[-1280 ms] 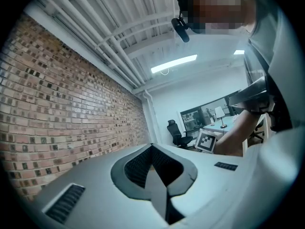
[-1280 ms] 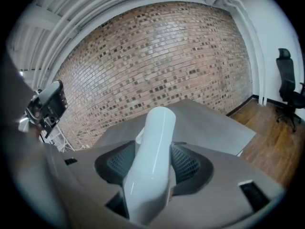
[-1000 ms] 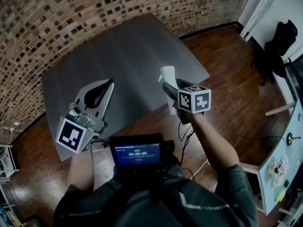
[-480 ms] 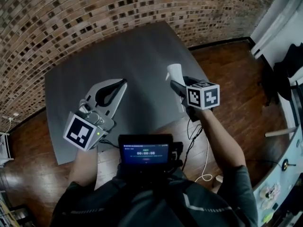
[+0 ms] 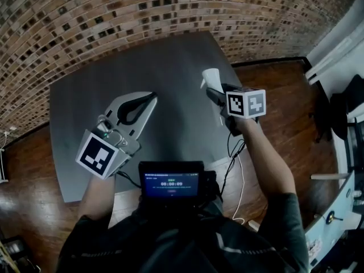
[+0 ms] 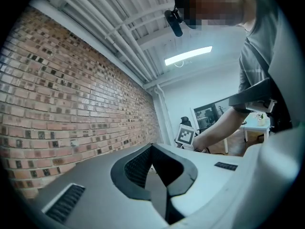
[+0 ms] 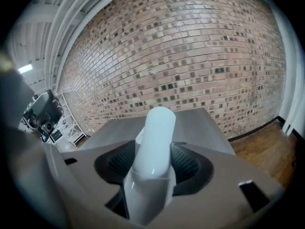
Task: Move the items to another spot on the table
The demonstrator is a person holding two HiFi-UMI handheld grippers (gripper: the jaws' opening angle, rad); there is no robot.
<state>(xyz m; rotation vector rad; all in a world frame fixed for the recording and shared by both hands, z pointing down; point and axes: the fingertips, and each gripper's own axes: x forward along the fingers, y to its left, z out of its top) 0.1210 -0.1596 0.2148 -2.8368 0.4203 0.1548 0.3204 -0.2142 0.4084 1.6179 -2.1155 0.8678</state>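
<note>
A grey table (image 5: 114, 73) stands against the brick wall, its top bare. Over the table's right edge my right gripper (image 5: 212, 93) is shut on a white plastic bottle (image 5: 211, 78), which sticks out past the jaws. In the right gripper view the white bottle (image 7: 153, 137) stands between the two black pads (image 7: 189, 162) of the right gripper (image 7: 153, 163), with the table (image 7: 195, 120) beyond. My left gripper (image 5: 151, 98) hovers over the table's near middle. It is shut with its tips touching and nothing between them, as the left gripper view also shows (image 6: 152, 147).
A brick wall (image 5: 114, 16) runs behind the table. Wooden floor (image 5: 284, 95) lies to the right, with a white cable (image 5: 240, 175) on it. A small screen (image 5: 170, 183) sits at the person's chest. A pale desk (image 5: 344, 203) and dark items (image 5: 352, 98) stand at the far right.
Both grippers have moved a little forward over the table and the head view has shifted with them. The right gripper still holds the white bottle; the left stays shut and empty.
</note>
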